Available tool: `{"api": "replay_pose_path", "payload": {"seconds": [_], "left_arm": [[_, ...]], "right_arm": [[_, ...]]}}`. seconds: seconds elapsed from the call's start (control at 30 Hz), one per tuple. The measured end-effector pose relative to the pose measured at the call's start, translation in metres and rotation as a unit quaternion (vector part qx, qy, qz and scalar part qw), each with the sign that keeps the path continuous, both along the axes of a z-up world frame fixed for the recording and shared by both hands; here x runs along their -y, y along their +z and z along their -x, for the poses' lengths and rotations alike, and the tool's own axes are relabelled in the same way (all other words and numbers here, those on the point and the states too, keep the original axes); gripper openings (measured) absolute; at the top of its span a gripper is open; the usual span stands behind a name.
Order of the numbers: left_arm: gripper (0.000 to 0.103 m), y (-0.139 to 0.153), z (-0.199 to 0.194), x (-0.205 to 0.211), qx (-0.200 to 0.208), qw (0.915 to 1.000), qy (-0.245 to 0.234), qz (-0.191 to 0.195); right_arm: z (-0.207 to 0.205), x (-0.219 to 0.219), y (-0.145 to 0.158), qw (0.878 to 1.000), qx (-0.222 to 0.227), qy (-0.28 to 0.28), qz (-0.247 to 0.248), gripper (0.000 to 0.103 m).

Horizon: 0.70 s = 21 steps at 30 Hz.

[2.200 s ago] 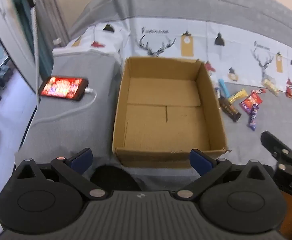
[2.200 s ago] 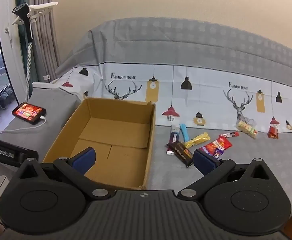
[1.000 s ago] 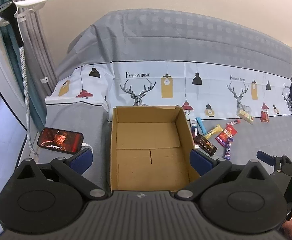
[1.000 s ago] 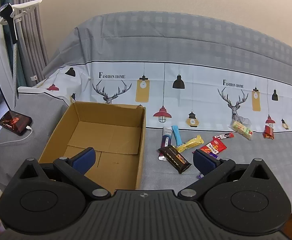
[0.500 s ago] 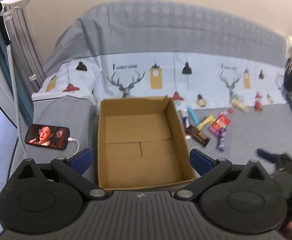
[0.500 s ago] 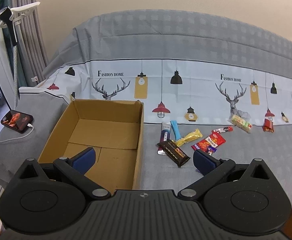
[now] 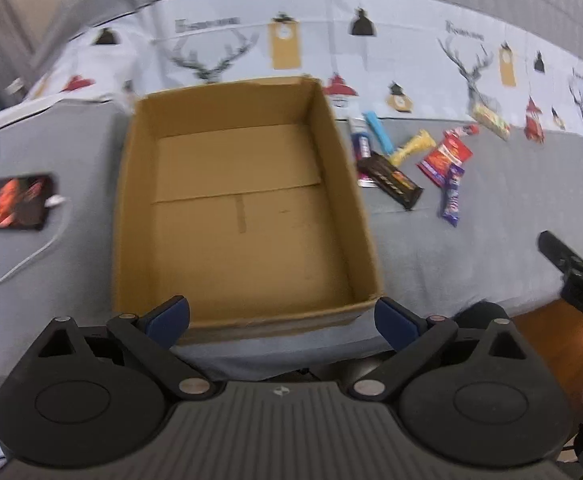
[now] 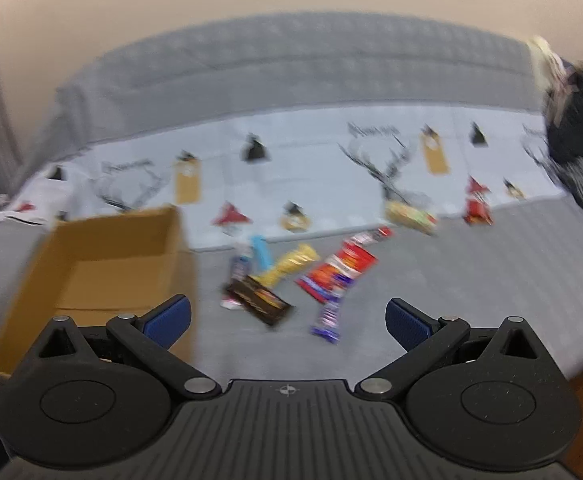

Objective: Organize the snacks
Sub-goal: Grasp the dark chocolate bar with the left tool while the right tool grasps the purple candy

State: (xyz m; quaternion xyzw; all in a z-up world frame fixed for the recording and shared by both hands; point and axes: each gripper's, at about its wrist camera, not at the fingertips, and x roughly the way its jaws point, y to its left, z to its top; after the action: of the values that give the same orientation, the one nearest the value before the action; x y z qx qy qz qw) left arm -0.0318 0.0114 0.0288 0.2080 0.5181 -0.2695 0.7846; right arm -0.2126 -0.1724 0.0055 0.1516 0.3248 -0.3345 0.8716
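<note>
An empty brown cardboard box (image 7: 235, 208) (image 8: 103, 264) sits on the grey bedspread. To its right lie several snacks: a dark chocolate bar (image 7: 391, 178) (image 8: 261, 298), a yellow wrapper (image 7: 411, 148) (image 8: 289, 266), a red packet (image 7: 445, 156) (image 8: 337, 270), a purple bar (image 7: 451, 196) (image 8: 327, 318) and a blue stick (image 7: 377, 130) (image 8: 261, 254). My left gripper (image 7: 283, 318) is open just in front of the box's near wall. My right gripper (image 8: 289, 320) is open, held short of the snack pile. It also shows at the right edge of the left wrist view (image 7: 575, 268).
A lit phone (image 7: 13, 202) on a white cable lies left of the box. A green-yellow packet (image 8: 409, 212) and a small red packet (image 8: 477, 204) lie farther back right. A dark garment (image 8: 579, 136) rests at the right edge. Bare wood floor (image 7: 551, 338) shows past the bed's edge.
Both views are now blurred by motion. The left gripper has dropped closer to the box. The right gripper has swung right and nearer the snacks, so the box sits farther left.
</note>
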Motion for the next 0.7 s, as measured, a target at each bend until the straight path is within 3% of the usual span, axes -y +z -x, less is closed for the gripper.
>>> {"api": "replay_pose_path", "payload": {"seconds": [0.13, 0.23, 0.37, 0.57, 0.7], "left_arm": [[0.102, -0.013, 0.002, 0.054, -0.001, 0.9997, -0.021, -0.011], [0.103, -0.024, -0.004, 0.089, -0.011, 0.9998, -0.011, -0.01], [0.103, -0.044, -0.021, 0.129, -0.031, 0.9991, 0.024, -0.017], [0.103, -0.078, -0.044, 0.19, -0.055, 0.9966, 0.053, -0.029], [0.103, -0.117, -0.061, 0.238, -0.102, 0.9915, 0.081, -0.001]], "right_arm": [[-0.014, 0.052, -0.051, 0.998, -0.008, -0.028, -0.051, 0.103], [-0.044, 0.091, -0.105, 0.992, -0.017, -0.043, -0.115, 0.103], [-0.09, 0.128, -0.17, 0.987, -0.039, -0.04, -0.152, 0.102], [-0.136, 0.174, -0.23, 0.984, -0.07, -0.062, -0.152, 0.102], [-0.121, 0.192, -0.24, 0.983, -0.112, -0.093, -0.108, 0.102]]}}
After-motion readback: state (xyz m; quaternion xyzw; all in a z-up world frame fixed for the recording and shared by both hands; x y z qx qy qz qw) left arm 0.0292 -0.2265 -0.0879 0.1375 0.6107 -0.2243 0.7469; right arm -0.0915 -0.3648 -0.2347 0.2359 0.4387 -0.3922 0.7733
